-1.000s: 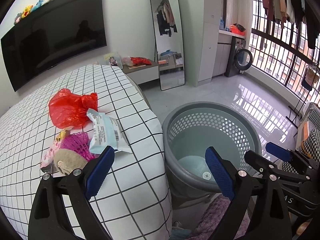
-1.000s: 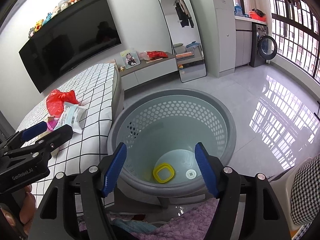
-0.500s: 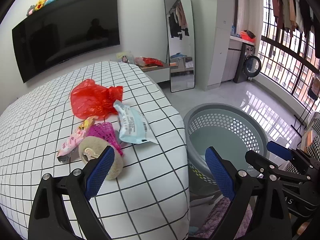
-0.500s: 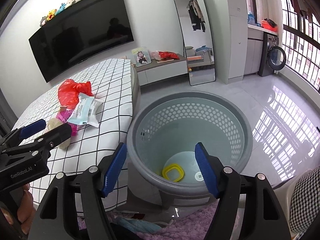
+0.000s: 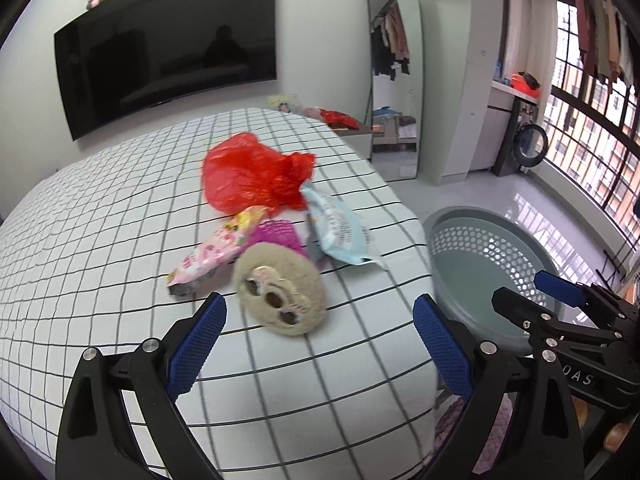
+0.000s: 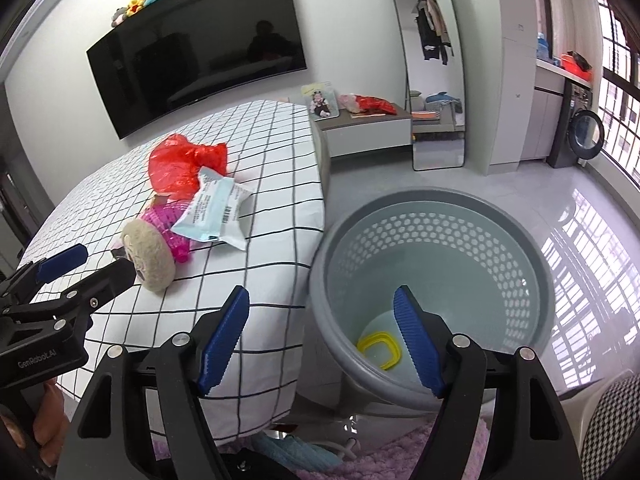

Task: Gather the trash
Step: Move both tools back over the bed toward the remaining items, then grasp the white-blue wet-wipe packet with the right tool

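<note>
While motion blur smeared the trash pile [image 5: 276,236] on the bed [image 5: 100,240], the grey basket [image 6: 520,240] held one yellow ring [image 6: 378,350]; left claw [image 5: 318,344] gaped empty, right claw [image 6: 320,340] was opening, empty.

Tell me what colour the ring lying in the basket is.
Yellow; the ring at the bottom of the basket shows best in the right wrist view.

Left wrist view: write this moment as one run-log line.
left gripper: open, empty, aimed at round beige pad | right gripper: opening, empty | grey basket: holds yellow ring
</note>
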Demonstrator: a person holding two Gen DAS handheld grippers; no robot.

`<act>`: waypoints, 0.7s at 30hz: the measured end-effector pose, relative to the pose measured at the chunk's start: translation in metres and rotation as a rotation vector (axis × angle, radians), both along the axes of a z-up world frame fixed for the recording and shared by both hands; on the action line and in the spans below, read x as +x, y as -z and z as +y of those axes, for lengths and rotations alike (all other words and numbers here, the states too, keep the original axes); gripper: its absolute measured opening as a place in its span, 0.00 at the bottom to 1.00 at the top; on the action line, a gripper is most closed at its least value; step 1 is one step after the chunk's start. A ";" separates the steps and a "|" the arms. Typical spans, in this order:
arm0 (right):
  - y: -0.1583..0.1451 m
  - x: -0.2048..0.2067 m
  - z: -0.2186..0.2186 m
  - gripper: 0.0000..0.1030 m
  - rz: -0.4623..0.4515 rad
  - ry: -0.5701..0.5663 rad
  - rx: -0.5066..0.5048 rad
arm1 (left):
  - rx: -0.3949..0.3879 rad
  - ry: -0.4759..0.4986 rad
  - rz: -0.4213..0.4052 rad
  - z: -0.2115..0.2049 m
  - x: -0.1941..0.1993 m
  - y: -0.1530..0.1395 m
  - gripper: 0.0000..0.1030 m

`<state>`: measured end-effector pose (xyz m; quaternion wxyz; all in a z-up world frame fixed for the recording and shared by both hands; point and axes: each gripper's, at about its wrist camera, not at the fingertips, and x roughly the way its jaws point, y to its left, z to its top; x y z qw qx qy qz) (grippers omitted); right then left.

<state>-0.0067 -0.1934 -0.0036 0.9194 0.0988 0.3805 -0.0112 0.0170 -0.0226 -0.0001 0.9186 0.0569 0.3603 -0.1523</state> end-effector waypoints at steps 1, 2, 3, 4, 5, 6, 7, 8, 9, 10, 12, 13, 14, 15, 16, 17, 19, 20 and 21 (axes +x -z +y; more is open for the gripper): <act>0.001 0.004 0.004 0.69 0.005 -0.013 -0.001 | 0.000 -0.013 0.003 0.006 0.002 0.000 0.90; 0.002 0.007 0.008 0.69 0.010 -0.024 -0.003 | 0.001 -0.028 0.006 0.012 0.005 0.001 0.90; 0.003 0.010 0.012 0.69 0.015 -0.034 -0.004 | 0.004 -0.043 0.010 0.017 0.008 0.002 0.90; 0.004 0.014 0.016 0.69 0.020 -0.047 -0.005 | 0.007 -0.059 0.011 0.023 0.010 0.003 0.90; 0.004 0.018 0.020 0.69 0.024 -0.058 -0.006 | 0.011 -0.074 0.012 0.028 0.013 0.004 0.90; 0.005 0.020 0.022 0.69 0.026 -0.065 -0.008 | 0.014 -0.090 0.014 0.034 0.016 0.005 0.90; 0.005 0.024 0.026 0.69 0.030 -0.075 -0.007 | 0.014 -0.104 0.017 0.039 0.019 0.006 0.90; 0.005 0.027 0.028 0.69 0.032 -0.082 -0.006 | 0.016 -0.118 0.019 0.044 0.021 0.007 0.90; 0.005 0.030 0.031 0.69 0.035 -0.089 -0.004 | 0.017 -0.130 0.022 0.049 0.023 0.008 0.90; 0.006 0.035 0.034 0.69 0.038 -0.097 -0.001 | 0.018 -0.141 0.024 0.055 0.025 0.009 0.90; 0.009 0.042 0.039 0.70 0.045 -0.108 0.003 | 0.018 -0.159 0.032 0.063 0.028 0.010 0.90; 0.010 0.046 0.042 0.70 0.050 -0.114 0.004 | 0.016 -0.164 0.037 0.067 0.030 0.011 0.90; 0.012 0.050 0.045 0.69 0.053 -0.120 0.004 | 0.015 -0.168 0.041 0.071 0.031 0.013 0.90; 0.013 0.053 0.048 0.69 0.056 -0.126 0.005 | 0.015 -0.173 0.044 0.074 0.031 0.013 0.90; 0.014 0.057 0.051 0.70 0.056 -0.131 0.004 | 0.014 -0.176 0.050 0.076 0.033 0.014 0.90; 0.014 0.061 0.053 0.70 0.056 -0.134 0.002 | 0.012 -0.178 0.054 0.078 0.034 0.015 0.90; 0.014 0.068 0.056 0.69 0.057 -0.139 0.000 | 0.010 -0.182 0.061 0.081 0.036 0.017 0.90; 0.014 0.073 0.057 0.69 0.056 -0.140 0.001 | 0.008 -0.184 0.063 0.082 0.036 0.017 0.90; 0.013 0.077 0.059 0.69 0.055 -0.141 0.001 | 0.007 -0.185 0.064 0.082 0.036 0.017 0.90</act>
